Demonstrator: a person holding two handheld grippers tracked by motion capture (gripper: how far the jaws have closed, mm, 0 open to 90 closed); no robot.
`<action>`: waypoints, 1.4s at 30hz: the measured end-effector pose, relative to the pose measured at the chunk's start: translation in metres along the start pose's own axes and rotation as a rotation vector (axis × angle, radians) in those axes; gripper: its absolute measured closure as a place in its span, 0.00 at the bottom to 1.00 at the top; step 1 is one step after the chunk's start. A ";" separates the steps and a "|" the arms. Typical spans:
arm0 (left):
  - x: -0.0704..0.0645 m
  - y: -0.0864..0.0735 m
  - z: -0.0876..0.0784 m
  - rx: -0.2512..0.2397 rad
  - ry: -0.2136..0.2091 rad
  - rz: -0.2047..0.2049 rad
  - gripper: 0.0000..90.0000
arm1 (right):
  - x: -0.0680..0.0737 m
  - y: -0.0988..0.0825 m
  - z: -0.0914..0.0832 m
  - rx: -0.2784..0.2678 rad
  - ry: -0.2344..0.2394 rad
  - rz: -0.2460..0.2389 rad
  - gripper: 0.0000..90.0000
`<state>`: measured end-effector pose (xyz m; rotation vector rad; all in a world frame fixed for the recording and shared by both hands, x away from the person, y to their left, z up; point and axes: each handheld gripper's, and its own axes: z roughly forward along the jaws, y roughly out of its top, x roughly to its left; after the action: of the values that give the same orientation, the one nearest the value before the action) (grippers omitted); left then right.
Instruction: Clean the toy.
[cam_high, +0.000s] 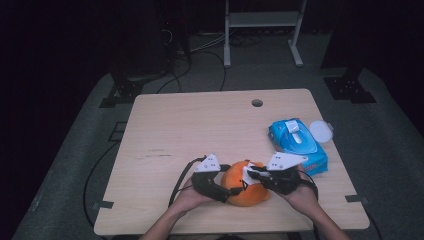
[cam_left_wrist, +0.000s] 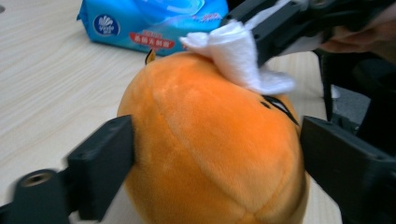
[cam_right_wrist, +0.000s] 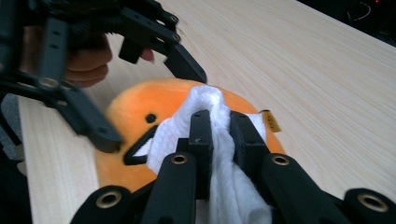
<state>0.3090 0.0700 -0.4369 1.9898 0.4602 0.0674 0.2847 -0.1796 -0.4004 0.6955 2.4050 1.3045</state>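
So the orange plush toy (cam_high: 245, 190) sits near the front edge of the counter (cam_high: 200, 125), right between the two hands. The left hand-held gripper (cam_high: 231, 192) comes in from the left, low and roughly level, with the person's left hand (cam_high: 192, 195) cupped under it, palm side up. Its jaws are spread wide around the toy's body; in the left gripper view the toy (cam_left_wrist: 210, 144) bulges between them, the left jaw right against the fur and the right jaw just beside it, and I can't tell if that one really presses. I'd call it loosely bracketing, not squeezing.

The right hand-held gripper (cam_high: 252, 175) reaches in from the right, angled a bit down toward the top of the toy, the right hand (cam_high: 300, 192) wrapped around its body from below. Its jaws are pressed together on a white wipe (cam_right_wrist: 219, 154), pinching a fold of it, and the wipe lies against the toy's top, beside the face. In the left gripper view you see the same wipe (cam_left_wrist: 233, 56) bunched on the crown of the toy with the right gripper's black jaws above it.

Off to the right, well apart from the toy, there's a blue pack of wipes (cam_high: 298, 145) with its flap up, and a round white lid (cam_high: 320, 131) just beside it near the counter's edge.
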 end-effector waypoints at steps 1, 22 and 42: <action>-0.001 -0.001 0.000 -0.005 0.008 0.014 0.19 | 0.002 0.001 0.000 -0.001 0.002 -0.003 0.88; -0.032 0.000 0.002 0.041 0.045 0.380 0.29 | 0.004 0.009 -0.002 -0.025 0.062 0.027 0.88; -0.025 -0.005 0.000 0.032 0.033 0.336 0.29 | 0.007 0.010 0.005 -0.017 0.051 -0.005 0.88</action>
<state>0.2840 0.0629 -0.4376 2.0827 0.1443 0.3040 0.2841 -0.1677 -0.3946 0.6590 2.4309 1.3546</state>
